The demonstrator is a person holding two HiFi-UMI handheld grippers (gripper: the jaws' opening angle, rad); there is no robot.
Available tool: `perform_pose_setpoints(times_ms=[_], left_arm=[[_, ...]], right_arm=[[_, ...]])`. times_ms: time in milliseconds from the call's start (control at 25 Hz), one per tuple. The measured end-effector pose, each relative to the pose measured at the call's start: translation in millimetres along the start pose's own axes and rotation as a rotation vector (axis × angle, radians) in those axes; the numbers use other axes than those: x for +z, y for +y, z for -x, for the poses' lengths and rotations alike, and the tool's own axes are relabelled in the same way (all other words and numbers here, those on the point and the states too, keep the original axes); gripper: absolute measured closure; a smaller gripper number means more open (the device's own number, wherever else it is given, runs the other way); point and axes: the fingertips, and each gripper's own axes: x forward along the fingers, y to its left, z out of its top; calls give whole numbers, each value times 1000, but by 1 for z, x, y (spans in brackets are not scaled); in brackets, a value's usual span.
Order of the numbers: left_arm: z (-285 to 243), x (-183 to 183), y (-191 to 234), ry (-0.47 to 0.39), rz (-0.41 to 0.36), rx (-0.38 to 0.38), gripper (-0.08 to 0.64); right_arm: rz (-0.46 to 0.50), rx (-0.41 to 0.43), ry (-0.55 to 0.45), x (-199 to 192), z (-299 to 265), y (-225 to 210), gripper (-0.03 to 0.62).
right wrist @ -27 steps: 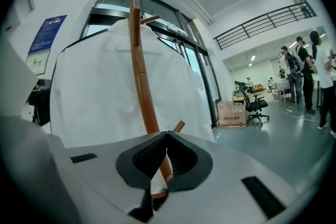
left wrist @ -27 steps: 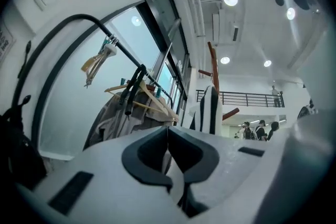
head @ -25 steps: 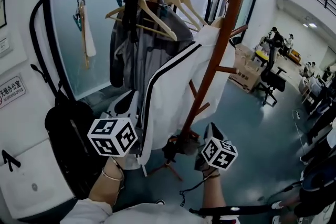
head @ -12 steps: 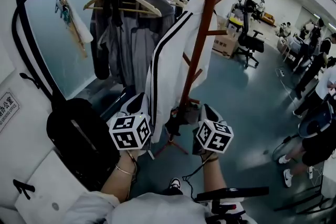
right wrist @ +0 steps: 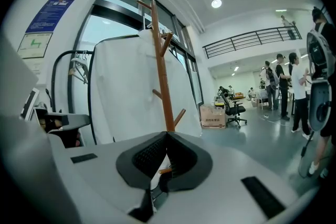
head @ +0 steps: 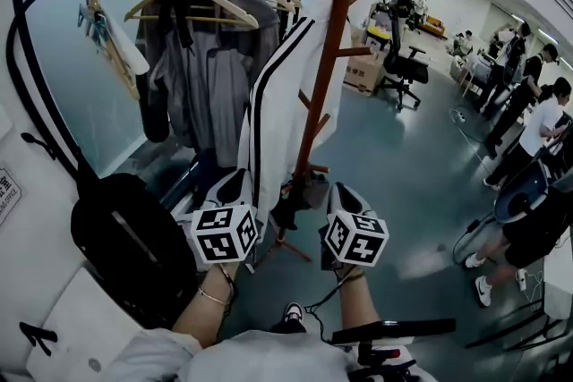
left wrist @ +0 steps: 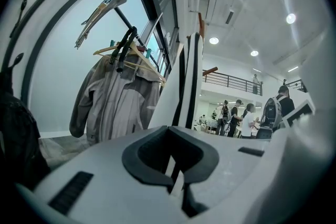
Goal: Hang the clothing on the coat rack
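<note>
On the left, a black garment rail (head: 54, 4) carries a grey jacket (head: 210, 85). The left gripper (head: 231, 186) sits low near the hem of the white black-striped jacket (head: 277, 103), its jaws pressed together on nothing. That jacket already drapes from an upper peg of the brown coat rack (head: 331, 40). The right gripper (head: 340, 192), likewise closed and empty, is near the rack's base. A careless brush against hem or pole could drag the jacket off its peg.

A white garment (head: 288, 103) bears black stripes, the coat rack (head: 337, 13) is reddish-brown (the other jacket (head: 210, 76) grey).
</note>
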Motion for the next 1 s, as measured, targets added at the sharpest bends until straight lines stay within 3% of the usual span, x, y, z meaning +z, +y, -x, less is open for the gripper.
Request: perform_pose_setpoints(times_ms=[1000], left_arm=[[-17,-5,-1,16,4,10,551]], right_arm=[[32,18,-17,17,-16,-6,571]])
